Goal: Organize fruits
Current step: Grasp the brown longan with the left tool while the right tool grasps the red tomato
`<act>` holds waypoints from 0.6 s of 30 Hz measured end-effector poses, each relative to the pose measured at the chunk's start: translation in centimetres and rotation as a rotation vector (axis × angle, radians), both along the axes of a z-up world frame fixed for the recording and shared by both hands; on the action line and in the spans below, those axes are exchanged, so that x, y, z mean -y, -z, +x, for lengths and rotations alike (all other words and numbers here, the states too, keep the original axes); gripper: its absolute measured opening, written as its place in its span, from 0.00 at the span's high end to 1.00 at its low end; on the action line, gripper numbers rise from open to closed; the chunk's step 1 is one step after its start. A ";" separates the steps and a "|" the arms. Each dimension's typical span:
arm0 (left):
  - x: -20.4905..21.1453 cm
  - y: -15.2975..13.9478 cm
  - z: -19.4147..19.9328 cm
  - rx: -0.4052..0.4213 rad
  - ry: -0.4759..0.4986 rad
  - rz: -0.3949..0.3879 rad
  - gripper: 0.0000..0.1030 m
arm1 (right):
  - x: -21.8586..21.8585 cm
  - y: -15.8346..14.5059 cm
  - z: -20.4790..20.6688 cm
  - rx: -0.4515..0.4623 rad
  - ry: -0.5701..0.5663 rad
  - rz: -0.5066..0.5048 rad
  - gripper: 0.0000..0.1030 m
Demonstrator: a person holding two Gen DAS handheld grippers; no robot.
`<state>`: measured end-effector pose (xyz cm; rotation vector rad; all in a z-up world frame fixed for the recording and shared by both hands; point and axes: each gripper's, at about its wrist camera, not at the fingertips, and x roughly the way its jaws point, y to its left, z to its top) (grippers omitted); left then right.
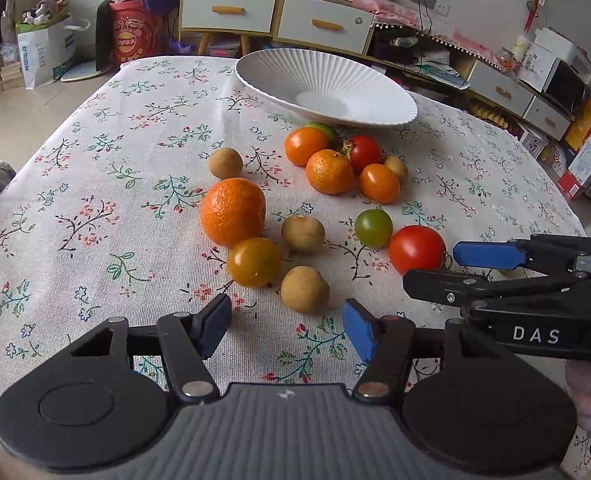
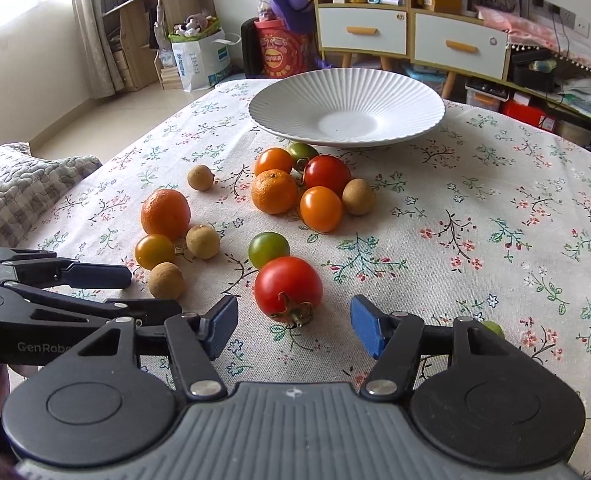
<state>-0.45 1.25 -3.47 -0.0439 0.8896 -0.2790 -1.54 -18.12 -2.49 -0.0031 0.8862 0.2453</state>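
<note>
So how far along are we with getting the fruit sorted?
Nothing is done yet: the ribbed white ceramic plate is empty. Nothing is in hand: the left gripper and right gripper have open, empty jaws. All the fruit remains on the floral tablecloth, the large red tomato nearest the right gripper.

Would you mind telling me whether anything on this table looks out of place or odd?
Nothing is damaged or spilled. The one oddity: the ribbed white plate sits bare while all the fruit lies loose on the floral tablecloth, including a stray red tomato and a small brown longan near the grippers.
</note>
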 end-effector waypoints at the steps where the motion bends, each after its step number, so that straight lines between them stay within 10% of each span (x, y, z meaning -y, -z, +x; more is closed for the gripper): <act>1: 0.0 0.0 0.0 0.004 0.000 -0.008 0.46 | 0.0 0.1 0.1 0.000 0.000 0.002 0.45; 18: 0.6 0.1 0.4 0.032 0.020 -0.033 0.76 | 0.0 0.9 0.5 0.026 0.014 0.041 0.65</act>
